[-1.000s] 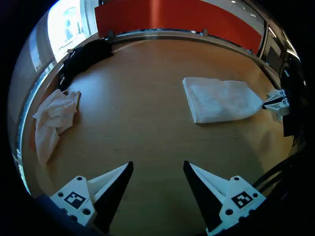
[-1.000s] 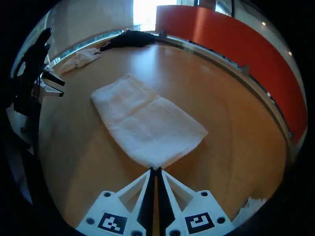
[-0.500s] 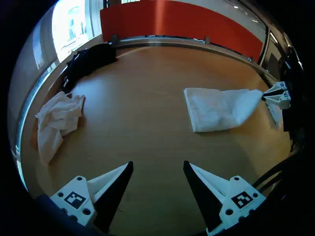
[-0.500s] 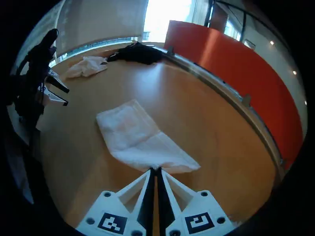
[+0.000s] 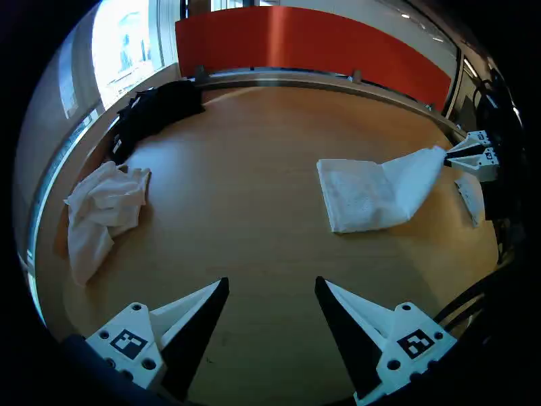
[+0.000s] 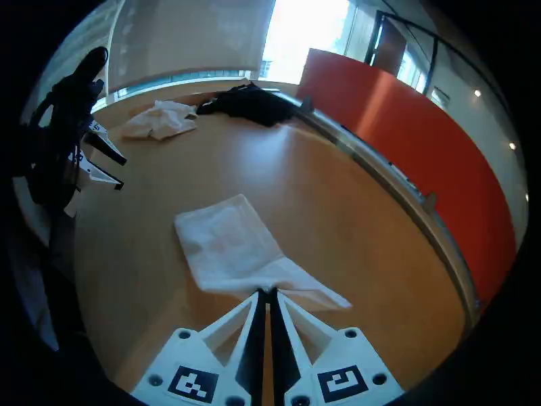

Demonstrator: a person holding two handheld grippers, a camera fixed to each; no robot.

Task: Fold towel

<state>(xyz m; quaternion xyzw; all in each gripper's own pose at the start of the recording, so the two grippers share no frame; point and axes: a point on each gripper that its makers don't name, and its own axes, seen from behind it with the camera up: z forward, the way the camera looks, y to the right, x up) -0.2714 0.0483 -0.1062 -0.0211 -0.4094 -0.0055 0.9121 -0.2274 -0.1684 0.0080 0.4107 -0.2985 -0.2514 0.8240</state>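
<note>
A white folded towel (image 5: pixel 368 193) (image 6: pixel 233 250) lies on the wooden table (image 5: pixel 237 183). My right gripper (image 6: pixel 268 292) (image 5: pixel 448 157) is shut on the towel's near edge and holds that end raised off the table, so the cloth slopes down to the flat part. In the left gripper view the lifted end rises toward the right. My left gripper (image 5: pixel 270 284) stands open above bare wood, well short of the towel, with nothing between its fingers. It also shows at the left of the right gripper view (image 6: pixel 111 169), held by a dark-gloved hand (image 6: pixel 61 142).
A crumpled white cloth (image 5: pixel 101 210) (image 6: pixel 159 118) lies near the table's far-left edge. A black garment (image 5: pixel 152 108) (image 6: pixel 250 105) lies by the rail at the back. A red panel (image 5: pixel 304 40) stands behind the table. Another small white cloth (image 5: pixel 471 196) lies under the right gripper.
My right gripper has risen with the towel's end, lifting that part off the table. The left gripper stayed open and nearly still.
</note>
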